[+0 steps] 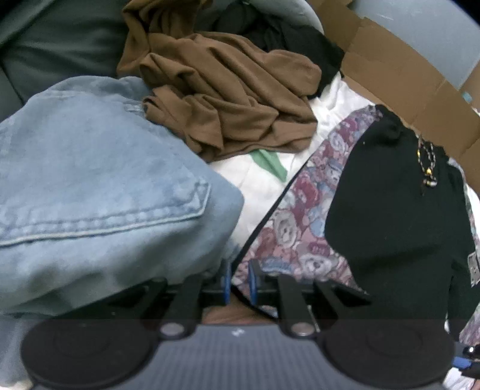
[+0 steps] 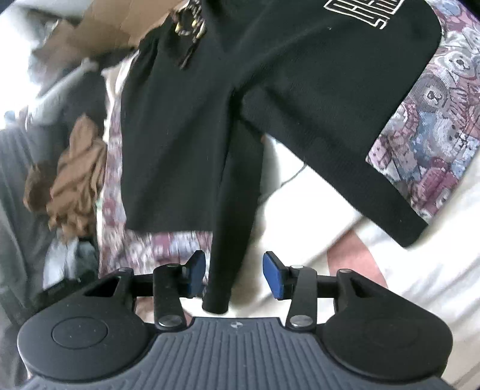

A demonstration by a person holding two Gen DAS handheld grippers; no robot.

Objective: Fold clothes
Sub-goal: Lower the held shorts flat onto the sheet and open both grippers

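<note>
The right gripper (image 2: 234, 277) stands spread, its blue pads (image 2: 274, 279) clear of the black sleeve (image 2: 223, 240) that hangs between them and touches neither. That sleeve belongs to a black garment (image 2: 270, 99) lying over a bear-print cloth (image 2: 426, 129). At the garment's far edge sits a white maze-like block logo (image 2: 361, 10), cut off by the frame and not readable. A patterned cord (image 2: 190, 21) lies at its neck. Left of it, a crumpled brown garment (image 2: 75, 180) rests on grey upholstery.

The left gripper (image 1: 240, 282) has its blue pads (image 1: 253, 282) nearly together, with only a narrow gap; whether fabric is caught there cannot be told. Folded denim (image 1: 105, 195) sits just to its left, the bear-print cloth (image 1: 294, 228) and black garment (image 1: 390, 216) to its right, with a white sheet (image 1: 258, 192) between. A small green piece (image 1: 270, 162) shows at the edge of the brown garment (image 1: 228, 102). Farther off are dark clothes (image 1: 288, 39) and flattened cardboard (image 1: 405, 75). No brand or label text is readable in either view.
</note>
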